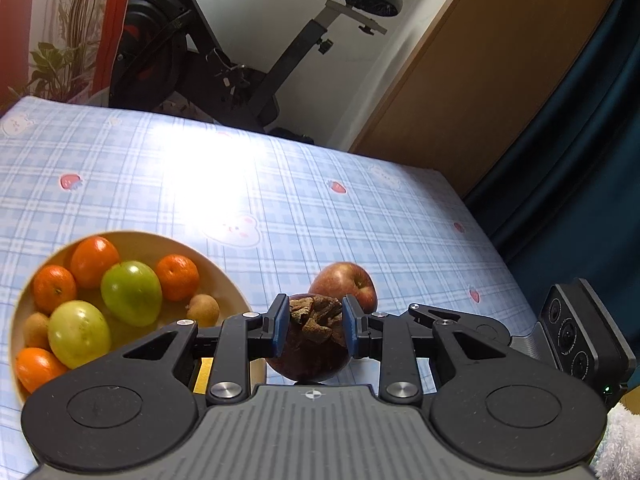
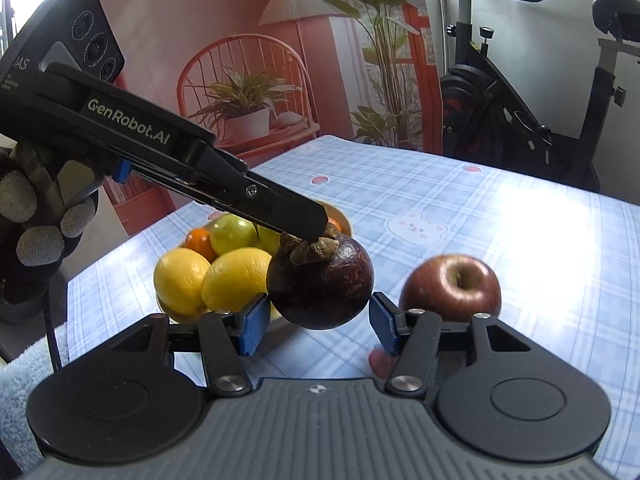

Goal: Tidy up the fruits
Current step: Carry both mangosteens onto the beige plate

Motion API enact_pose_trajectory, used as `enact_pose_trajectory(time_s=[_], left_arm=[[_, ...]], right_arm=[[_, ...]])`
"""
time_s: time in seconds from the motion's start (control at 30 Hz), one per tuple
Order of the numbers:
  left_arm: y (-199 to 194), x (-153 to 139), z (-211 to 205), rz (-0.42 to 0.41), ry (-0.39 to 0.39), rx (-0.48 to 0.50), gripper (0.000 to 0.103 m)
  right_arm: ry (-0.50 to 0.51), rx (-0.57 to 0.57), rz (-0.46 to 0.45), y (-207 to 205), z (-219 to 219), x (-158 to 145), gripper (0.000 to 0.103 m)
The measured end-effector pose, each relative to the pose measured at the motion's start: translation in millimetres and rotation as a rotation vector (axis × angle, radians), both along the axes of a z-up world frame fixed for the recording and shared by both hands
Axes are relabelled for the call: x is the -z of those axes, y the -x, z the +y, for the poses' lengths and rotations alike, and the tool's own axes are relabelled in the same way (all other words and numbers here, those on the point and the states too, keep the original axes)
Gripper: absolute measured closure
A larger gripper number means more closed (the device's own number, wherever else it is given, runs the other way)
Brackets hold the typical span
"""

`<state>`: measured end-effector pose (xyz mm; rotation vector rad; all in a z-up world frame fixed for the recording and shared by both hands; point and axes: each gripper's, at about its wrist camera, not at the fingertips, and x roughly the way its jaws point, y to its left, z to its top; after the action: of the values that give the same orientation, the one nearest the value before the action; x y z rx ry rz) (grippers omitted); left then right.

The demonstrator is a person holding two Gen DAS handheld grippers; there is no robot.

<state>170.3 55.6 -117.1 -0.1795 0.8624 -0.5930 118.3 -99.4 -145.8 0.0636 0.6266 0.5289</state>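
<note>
The left gripper (image 1: 314, 328) is clamping the mangosteen (image 1: 308, 344) by its crown above the checked tablecloth (image 1: 360, 216) while the right gripper (image 2: 316, 320) is waiting spread beneath it, so I'm guessing a carry into the fruit plate (image 1: 224, 276) follows, needing clearance beside the apple (image 1: 346, 284).

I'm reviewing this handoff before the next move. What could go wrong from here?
The left claw pinches the mangosteen only around its dry crown, so the heavy fruit might tear loose and drop. The right claw sits open on either side of it; shutting off-centre could knock it away. The plate is already crowded with oranges, green fruits and lemons, so another fruit might roll off. The apple lies loose nearby and could be bumped.
</note>
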Motion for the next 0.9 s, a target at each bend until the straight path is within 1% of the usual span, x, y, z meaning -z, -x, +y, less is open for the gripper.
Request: enact_pose_trajectory(time_s=[0.2, 0.4, 0.63, 0.9], left_arm=[[-2.9, -16.1, 14.9, -0.023, 0.009, -0.032, 0.073], [-3.7, -19.7, 35.7, -0.031, -0.002, -0.073, 0.073], [-4.4, -15.0, 68.5, -0.010, -0.005, -0.121, 0.073], [-8.5, -0.8, 89.8, 0.033, 0.020, -0.165, 0.073]], right_arm=[[0.004, -0.034, -0.021, -13.3, 14.7, -14.5, 0.045], [0.019, -0.081, -0.012, -30.4, 38.7, -18.1, 0.045], [0.049, -0.135, 0.021, -48.2, 70.0, -10.6, 0.045], [0.100, -0.179, 0.068, -60.8, 93.6, 1.4, 0.045]])
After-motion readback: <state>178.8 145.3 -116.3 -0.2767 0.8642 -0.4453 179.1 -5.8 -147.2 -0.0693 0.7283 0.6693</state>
